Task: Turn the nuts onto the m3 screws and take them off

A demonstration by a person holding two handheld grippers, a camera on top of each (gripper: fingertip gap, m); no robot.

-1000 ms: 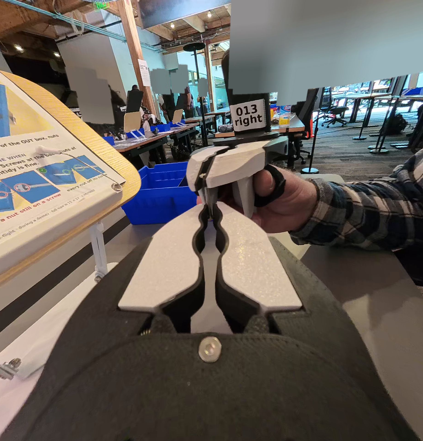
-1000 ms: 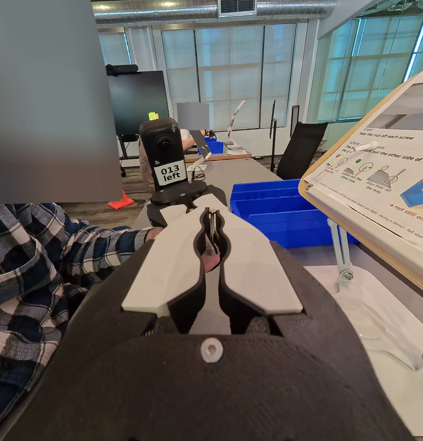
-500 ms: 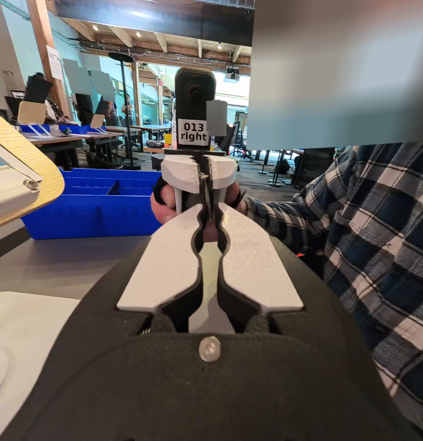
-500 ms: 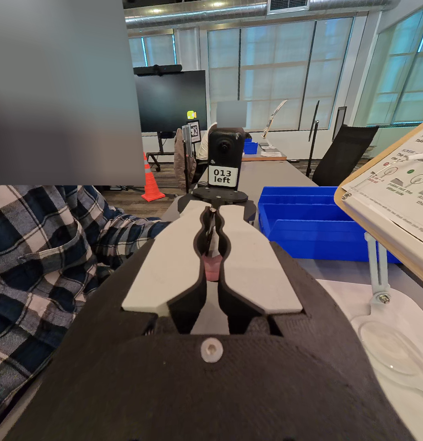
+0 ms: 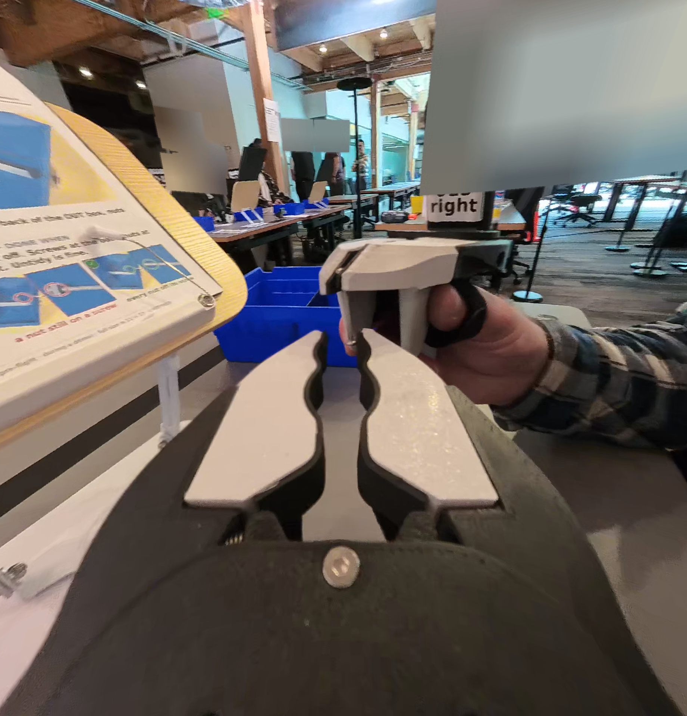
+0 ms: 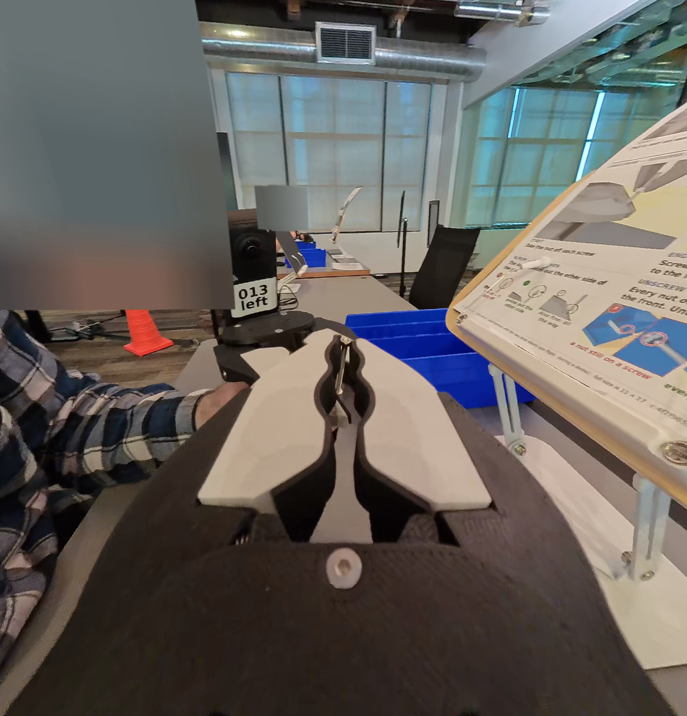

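**Thin metal screw pinched in the right jaws, left jaws apart**

Office hall with rows of desks, big windows and exposed ducts lies behind a grey table [image 6: 346,298]. On that table stand a blue plastic bin with dividers [image 6: 423,348] and a tilted wooden board carrying a printed instruction sheet [image 6: 605,294] on a white stand.

In the right wrist view the right gripper [image 6: 344,350] has its white fingers drawn nearly together, clamped on a thin silvery metal screw [image 6: 341,368]. The screw runs lengthwise along the slot between the black pads, its small head at the fingertips, toward 12 o'clock; its near end fades into shadow, where a small pale piece is too dim to make out.

In the left wrist view the left gripper [image 5: 341,343] has its jaws apart with nothing between them. At 1 o'clock from its tips, close by, a hand [image 5: 485,348] in a plaid sleeve holds the right gripper side-on. A tiny metal tip shows beside the left gripper's right fingertip; whether it touches cannot be told.

Grey patches cover the upper part of both views, and the board is cut off at the frame edges.
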